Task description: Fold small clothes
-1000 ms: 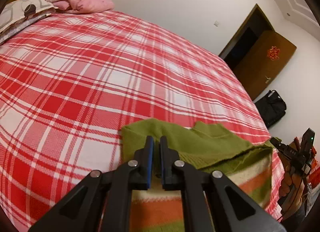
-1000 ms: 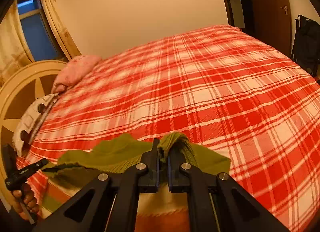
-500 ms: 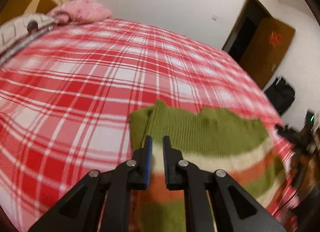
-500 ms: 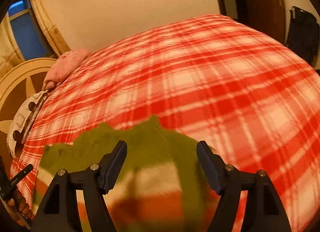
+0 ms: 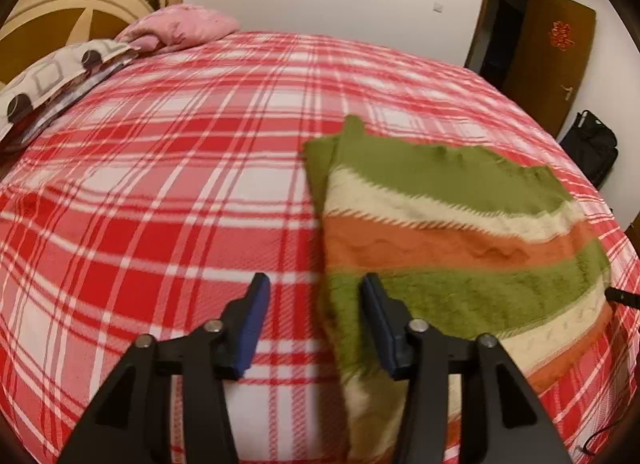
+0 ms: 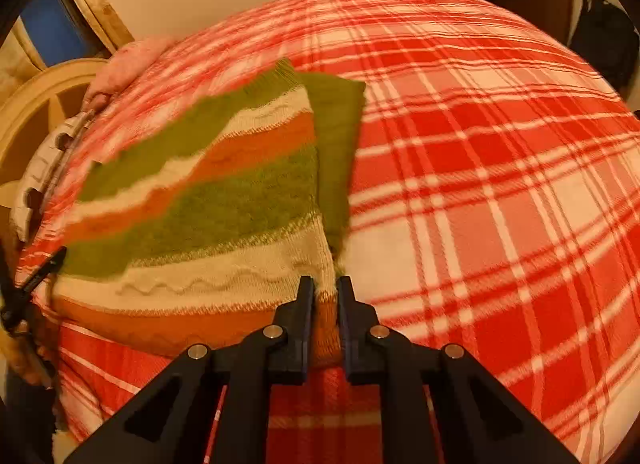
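Green, cream and orange striped knit sweater (image 5: 452, 232) lies flat near the bed's near edge on red-white plaid blanket (image 5: 168, 192). Left gripper (image 5: 316, 288), just opening, straddles its left edge without pinching. Right gripper (image 6: 325, 292), just closing, clamps the lower right hem corner. Blanket lies open beyond.

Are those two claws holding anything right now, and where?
The right gripper pinches the striped sweater at its near corner edge. The left gripper has just been opening and holds nothing, straddling the sweater's side edge.

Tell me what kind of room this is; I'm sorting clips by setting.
Most likely a home bedroom: a bed under a red plaid bedspread, a pink pillow by the headboard, and a wooden door.
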{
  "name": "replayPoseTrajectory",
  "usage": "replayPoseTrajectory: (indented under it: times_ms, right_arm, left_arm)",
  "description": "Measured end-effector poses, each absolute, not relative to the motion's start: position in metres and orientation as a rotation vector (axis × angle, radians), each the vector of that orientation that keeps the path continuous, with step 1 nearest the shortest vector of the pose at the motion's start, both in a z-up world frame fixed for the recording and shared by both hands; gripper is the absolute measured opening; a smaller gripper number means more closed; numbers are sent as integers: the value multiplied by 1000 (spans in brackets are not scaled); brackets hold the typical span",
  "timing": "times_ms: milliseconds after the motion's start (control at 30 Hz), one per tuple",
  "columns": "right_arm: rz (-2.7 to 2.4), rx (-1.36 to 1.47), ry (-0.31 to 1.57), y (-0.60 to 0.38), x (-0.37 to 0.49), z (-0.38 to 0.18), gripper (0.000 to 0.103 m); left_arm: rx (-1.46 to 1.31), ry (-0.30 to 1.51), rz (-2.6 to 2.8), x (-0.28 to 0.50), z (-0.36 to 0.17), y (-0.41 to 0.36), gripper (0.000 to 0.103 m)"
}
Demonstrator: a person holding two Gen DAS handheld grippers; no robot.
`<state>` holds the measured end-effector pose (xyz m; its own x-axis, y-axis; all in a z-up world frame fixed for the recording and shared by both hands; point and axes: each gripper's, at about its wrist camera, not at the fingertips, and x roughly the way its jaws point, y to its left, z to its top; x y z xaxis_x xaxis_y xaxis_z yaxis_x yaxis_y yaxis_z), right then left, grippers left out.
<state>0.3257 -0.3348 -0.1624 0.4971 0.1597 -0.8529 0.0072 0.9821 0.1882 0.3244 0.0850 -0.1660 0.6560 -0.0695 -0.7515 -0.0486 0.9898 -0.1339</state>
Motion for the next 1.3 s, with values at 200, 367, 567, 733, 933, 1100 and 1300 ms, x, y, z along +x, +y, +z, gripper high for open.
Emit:
replayPoseTrajectory:
  times_ms: [200, 367, 567, 733, 933, 1100, 1300]
  right_arm:
    - [-38, 53, 1062, -331, 305, -161, 10]
    - [-109, -17, 972, -325, 296, -132, 11]
    - [63, -30, 813, -271, 308, -92, 79]
    - [85, -82, 919, -236, 339, -131, 65]
    - [18, -135, 977, -251, 320, -172, 61]
    - [13, -149, 927, -237, 303, -147, 61]
    - [193, -164, 893, -179, 303, -149, 62]
  left_arm:
    - [-166, 856, -3, 310, -174, 91, 62]
    - [-164, 856, 2, 304, -173, 90, 66]
    - [-191, 850, 9, 292, -174, 92, 74]
    - [-151, 854, 16, 283, -177, 86, 75]
    - [-77, 847, 33, 274, -180, 76, 82]
    - [-90, 847, 39, 274, -181, 79, 84]
    - [-73, 842, 61, 270, -182, 76, 86]
